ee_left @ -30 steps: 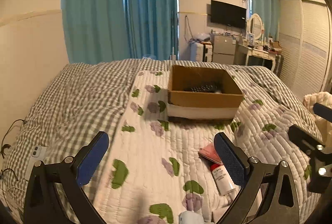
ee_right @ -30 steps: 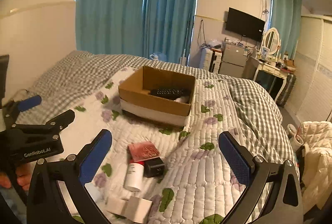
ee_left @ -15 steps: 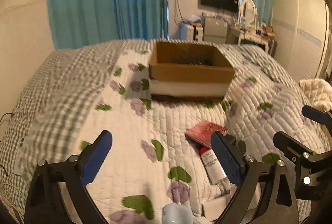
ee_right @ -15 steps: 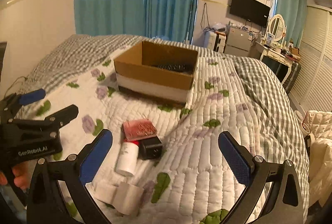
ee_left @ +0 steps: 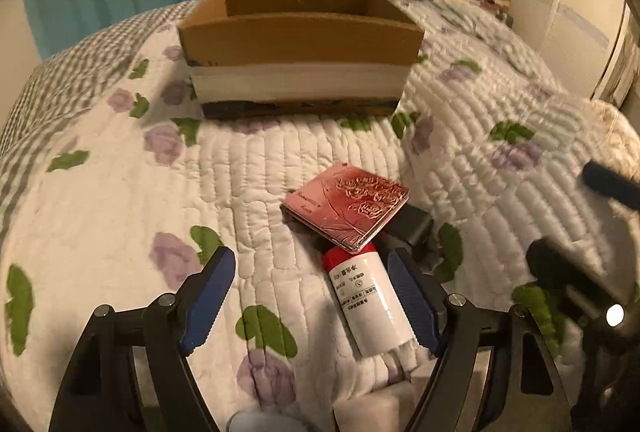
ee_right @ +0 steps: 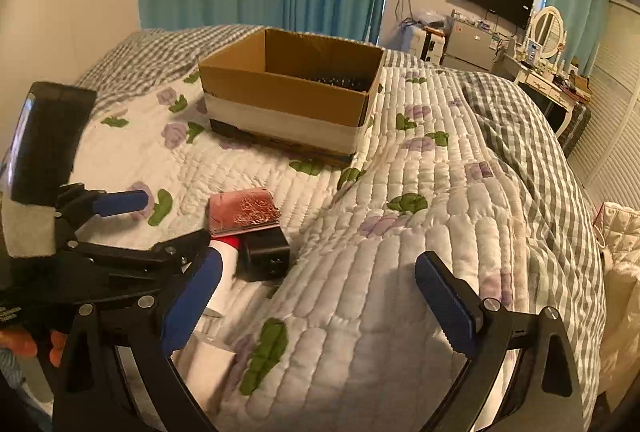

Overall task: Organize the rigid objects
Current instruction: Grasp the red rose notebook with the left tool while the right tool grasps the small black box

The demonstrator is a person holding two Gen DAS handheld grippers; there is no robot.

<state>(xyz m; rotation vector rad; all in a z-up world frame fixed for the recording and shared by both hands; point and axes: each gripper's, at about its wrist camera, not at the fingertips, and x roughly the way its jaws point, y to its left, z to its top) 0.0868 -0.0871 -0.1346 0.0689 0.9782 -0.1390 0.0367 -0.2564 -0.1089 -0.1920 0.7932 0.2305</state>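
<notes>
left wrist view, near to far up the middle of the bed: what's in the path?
left gripper with jaws open → white bottle with red cap lying on the quilt → pink embossed case, its near corner over the cap → bare quilt → cardboard box.

My left gripper (ee_left: 310, 302) hangs low with its blue-padded fingers (ee_left: 208, 294) spread wide, nothing between them. My right gripper (ee_right: 318, 306) sits to the right of it, a little farther back, its fingers (ee_right: 446, 306) also spread wide and holding nothing. In the right wrist view my left gripper shows at the near left, and my fingertips (ee_right: 18, 346) show on its handle.
</notes>
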